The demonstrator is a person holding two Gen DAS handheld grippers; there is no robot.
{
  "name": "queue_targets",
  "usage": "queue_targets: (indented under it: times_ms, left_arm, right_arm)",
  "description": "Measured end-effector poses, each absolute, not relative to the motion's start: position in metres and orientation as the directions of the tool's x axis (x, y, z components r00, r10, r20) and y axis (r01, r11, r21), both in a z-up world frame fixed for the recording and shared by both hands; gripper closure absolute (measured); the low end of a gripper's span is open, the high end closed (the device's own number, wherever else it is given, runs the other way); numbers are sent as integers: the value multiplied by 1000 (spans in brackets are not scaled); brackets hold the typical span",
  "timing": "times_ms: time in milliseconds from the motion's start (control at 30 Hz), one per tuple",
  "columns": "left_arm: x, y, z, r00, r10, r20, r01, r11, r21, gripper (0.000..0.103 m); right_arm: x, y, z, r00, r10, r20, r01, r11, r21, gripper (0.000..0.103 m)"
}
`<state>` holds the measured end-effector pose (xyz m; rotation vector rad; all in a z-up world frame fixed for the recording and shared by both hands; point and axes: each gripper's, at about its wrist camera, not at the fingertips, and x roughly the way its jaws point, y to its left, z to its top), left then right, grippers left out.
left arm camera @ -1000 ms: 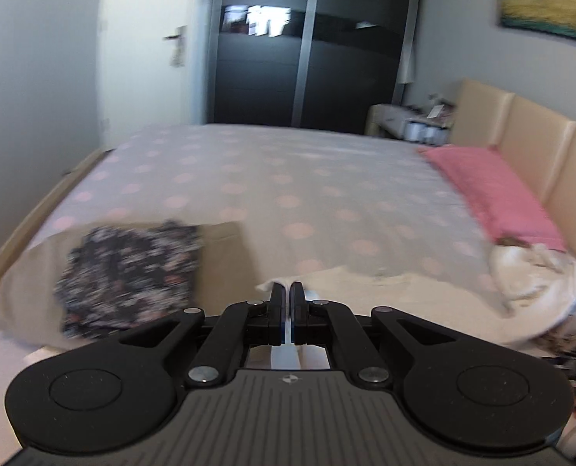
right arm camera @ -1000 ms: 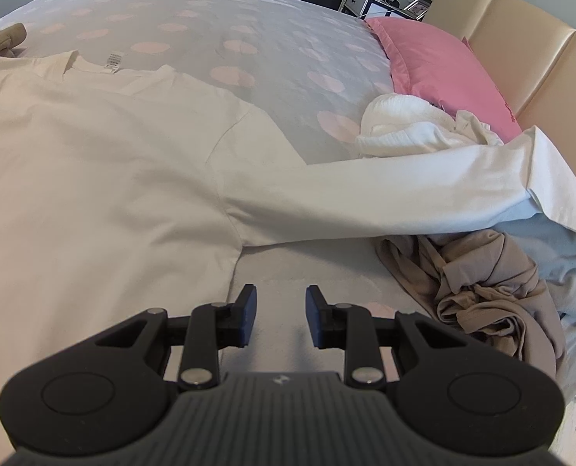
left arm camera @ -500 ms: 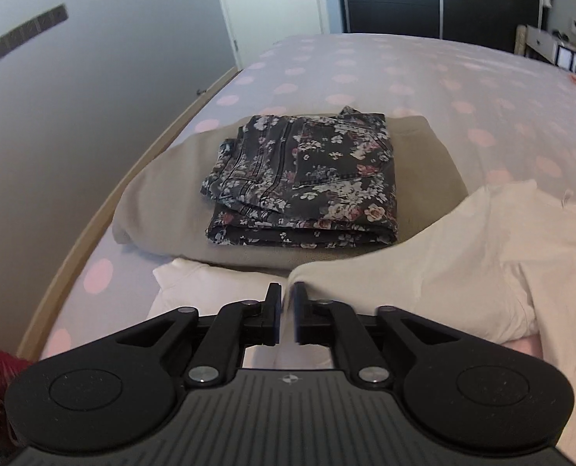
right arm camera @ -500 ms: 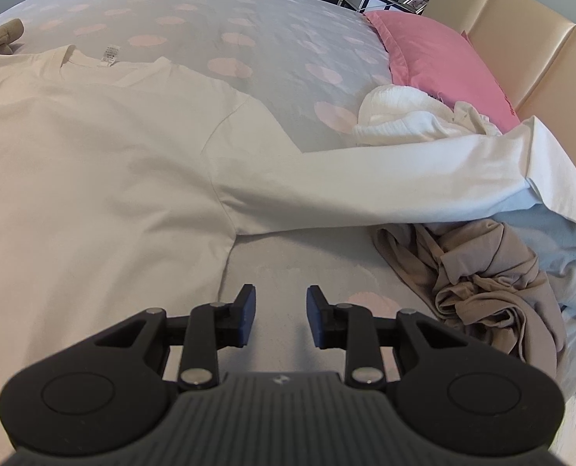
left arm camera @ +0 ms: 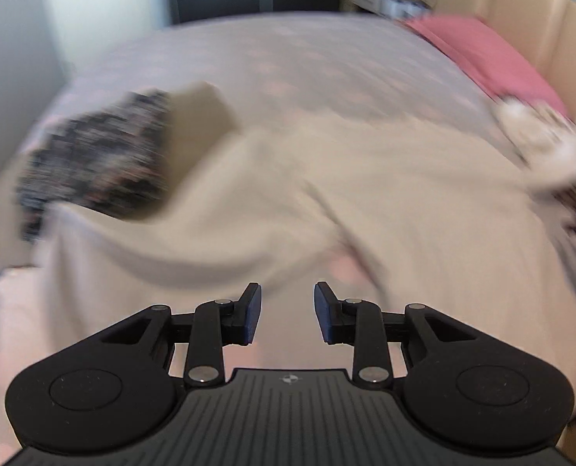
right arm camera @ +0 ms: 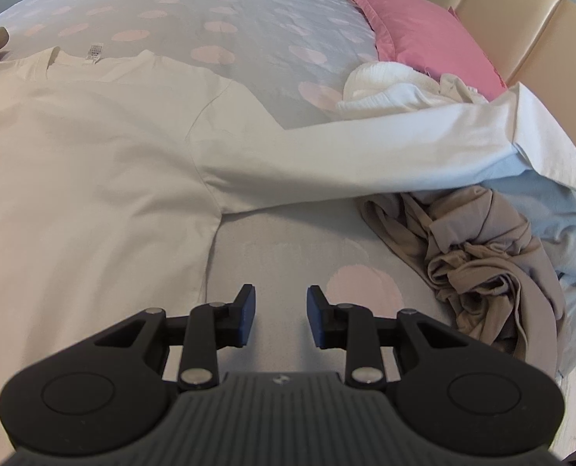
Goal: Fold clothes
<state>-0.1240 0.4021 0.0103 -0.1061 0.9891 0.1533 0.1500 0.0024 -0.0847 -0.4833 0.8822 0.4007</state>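
Compared with a second ago, when its jaws were pressed together, the left claw is now standing released: its jaws have just been opening, with nothing between them, and its view has swung from the folded floral garment toward the cream long-sleeved shirt. The right claw is showing the same released, empty gap as before. The shirt is lying flat on the dotted bed, its body ahead and left of the right claw, one sleeve stretching right over a crumpled pile of clothes below the pink pillow. The left view is blurring heavily, so the shirt's folds are hard to make out; its hem is cut off.
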Motion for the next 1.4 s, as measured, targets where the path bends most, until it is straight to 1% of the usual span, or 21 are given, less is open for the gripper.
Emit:
queue_targets:
  times_ms: [67, 100, 233, 300, 367, 400, 567, 733, 867, 933, 1000, 1033, 1067, 1100, 1133, 1167, 1200, 1300, 1400]
  left_arm:
    - [-127, 376, -15, 469, -8, -883, -76, 996, -50, 75]
    - [-129, 365, -25, 435, -32, -900, -39, 998, -54, 75]
    - [-142, 335, -59, 323, -82, -943, 36, 997, -74, 75]
    - [-149, 326, -70, 279, -97, -955, 63, 995, -82, 74]
    - [-154, 321, -80, 247, -92, -965, 67, 995, -78, 66]
    - [-156, 319, -84, 231, -88, -969, 69, 995, -74, 65]
    - [-157, 314, -96, 172, -76, -982, 89, 994, -62, 65]
    - [-152, 305, -104, 135, -59, -989, 112, 993, -44, 65]
    - [-152, 301, -107, 121, -43, -992, 118, 993, -29, 65]
    - [-153, 298, -108, 119, -32, -992, 119, 993, -18, 65]
    - [-154, 295, -109, 119, -22, -993, 119, 993, -8, 65]
    - [-155, 294, -110, 120, -19, -993, 119, 993, -5, 67]
    - [-156, 292, -109, 121, -17, -992, 119, 993, -3, 72]
    - [-157, 290, -109, 125, -17, -992, 121, 993, -1, 75]
    - [-158, 288, -109, 129, -17, -992, 125, 992, -1, 85]
    - [-158, 286, -108, 131, -21, -991, 129, 992, -4, 96]
    - [-159, 285, -106, 132, -29, -991, 128, 992, -12, 99]
    - [-160, 287, -97, 132, -53, -990, 112, 993, -38, 100]
    - [-162, 291, -74, 150, -94, -984, 96, 992, -80, 101]
  right_arm:
    - [148, -3, -85, 562, 129, -817, -524, 820, -230, 71]
    - [147, -5, -86, 556, 126, -822, -526, 819, -231, 71]
    - [140, -16, -88, 523, 114, -845, -538, 813, -224, 71]
    - [136, -22, -89, 486, 128, -865, -551, 812, -190, 71]
    - [131, -29, -89, 439, 148, -886, -566, 812, -144, 70]
    - [129, -32, -90, 413, 161, -896, -573, 811, -118, 67]
    - [111, -54, -94, 276, 212, -937, -610, 792, -1, 59]
    - [87, -74, -108, 96, 238, -967, -639, 759, 124, 58]
    - [64, -79, -116, -34, 244, -969, -658, 724, 205, 58]
    - [53, -76, -121, -67, 232, -970, -673, 707, 216, 58]
    - [43, -70, -123, -50, 207, -977, -704, 686, 182, 56]
    - [39, -67, -123, -38, 200, -979, -715, 679, 166, 56]
    - [35, -63, -123, -25, 193, -981, -724, 673, 151, 59]
    - [32, -61, -122, -17, 194, -981, -729, 669, 145, 67]
    - [30, -59, -120, -10, 203, -979, -732, 666, 145, 74]
    - [27, -56, -118, -3, 212, -977, -734, 663, 146, 96]
    - [26, -55, -115, 1, 217, -976, -730, 667, 147, 98]
    - [24, -56, -105, 6, 218, -976, -722, 676, 147, 100]
    - [30, -63, -82, -8, 257, -966, -695, 693, 190, 101]
